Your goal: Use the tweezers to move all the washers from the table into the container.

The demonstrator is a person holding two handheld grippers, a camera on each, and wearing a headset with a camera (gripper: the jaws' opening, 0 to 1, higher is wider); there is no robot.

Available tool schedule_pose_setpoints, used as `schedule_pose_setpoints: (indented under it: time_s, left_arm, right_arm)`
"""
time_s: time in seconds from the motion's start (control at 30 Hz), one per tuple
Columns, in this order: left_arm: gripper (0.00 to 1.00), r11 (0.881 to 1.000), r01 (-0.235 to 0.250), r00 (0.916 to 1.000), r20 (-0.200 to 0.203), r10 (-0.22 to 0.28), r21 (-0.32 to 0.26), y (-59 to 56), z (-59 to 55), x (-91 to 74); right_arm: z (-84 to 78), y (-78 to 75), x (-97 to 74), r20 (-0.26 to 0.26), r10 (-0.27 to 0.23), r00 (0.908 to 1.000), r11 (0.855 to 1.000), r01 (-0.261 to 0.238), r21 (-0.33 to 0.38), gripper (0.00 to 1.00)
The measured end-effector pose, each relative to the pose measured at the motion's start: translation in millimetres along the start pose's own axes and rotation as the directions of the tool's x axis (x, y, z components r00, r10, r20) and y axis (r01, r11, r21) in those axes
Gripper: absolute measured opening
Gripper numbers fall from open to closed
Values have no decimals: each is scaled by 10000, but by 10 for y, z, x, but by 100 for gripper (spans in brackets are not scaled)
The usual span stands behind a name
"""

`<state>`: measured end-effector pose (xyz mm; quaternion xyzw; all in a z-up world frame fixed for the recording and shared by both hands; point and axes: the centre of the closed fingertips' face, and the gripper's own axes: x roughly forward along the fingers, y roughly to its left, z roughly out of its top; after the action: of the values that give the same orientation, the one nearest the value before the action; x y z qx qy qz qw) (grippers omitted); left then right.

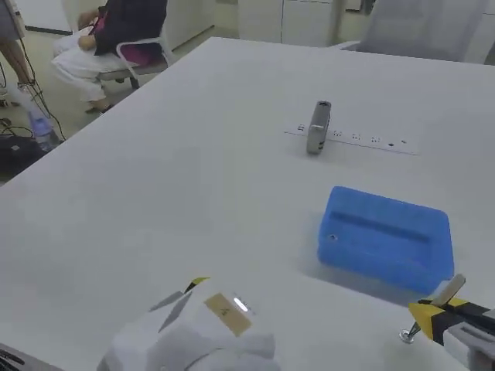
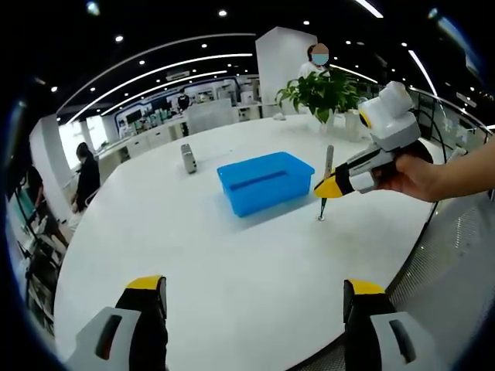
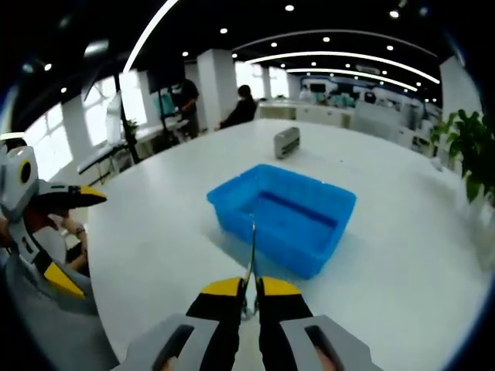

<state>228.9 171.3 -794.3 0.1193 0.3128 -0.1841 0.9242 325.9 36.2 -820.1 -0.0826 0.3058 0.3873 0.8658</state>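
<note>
White tabletop (image 1: 193,193) filled most of the head view, with an open office behind it. Right of centre sat the blue rectangular plastic container (image 1: 384,236), its long side running across the frame. At lower left the left gripper (image 2: 251,290) hovered with its jaws wide apart, holding nothing. In the lower right corner the right gripper (image 1: 433,313) had its jaws pressed together on the slim metal tweezers (image 2: 328,161), which pointed down at the table. At their tip lay one small silvery ring washer (image 1: 404,336), on the table just below the container in the frame. It was too small to tell whether the tips pinched it. In the right gripper view the container lay straight ahead along the tweezers' long axis, so the right gripper was the nearer one.
</note>
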Motion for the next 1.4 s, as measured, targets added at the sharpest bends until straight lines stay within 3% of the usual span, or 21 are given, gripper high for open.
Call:
schedule_pose_setpoints:
  time_s: [0.4, 0.7, 0.87, 1.07, 1.23, 1.4]
  left_arm:
    - [97, 9999, -169, 9998, 56, 169, -34, 24, 15, 8]
    - [97, 9999, -126, 9999, 35, 126, -4, 9, 13, 16]
    - [97, 9999, -160, 9999, -16, 160, 41, 15, 4, 12]
    - [97, 9999, -129, 9999, -64, 129, 43, 14, -7, 4]
    - [96, 9998, -149, 9998, -164, 151, 148, 18, -23, 3]
    - [96, 9993, -255, 9994, -242, 261, 277, 35, -36, 4]
  right_arm:
    - [-33, -34, -19, 52, -112, 9999, 9998, 113, -188, 3]
    - [-33, -103, -14, -181, 33, 9998, 9983, -22, 588, 2]
    - [131, -59, -97, 235, 44, 9997, 9972, -62, 751, 2]
    - [531, -144, -159, 1049, -260, 9941, 9987, 213, 462, 2]
    - [806, -262, -97, 1600, -502, 9858, 9981, 436, 443, 2]
    - [896, -434, 48, 1742, -672, 9824, 9972, 602, 453, 2]
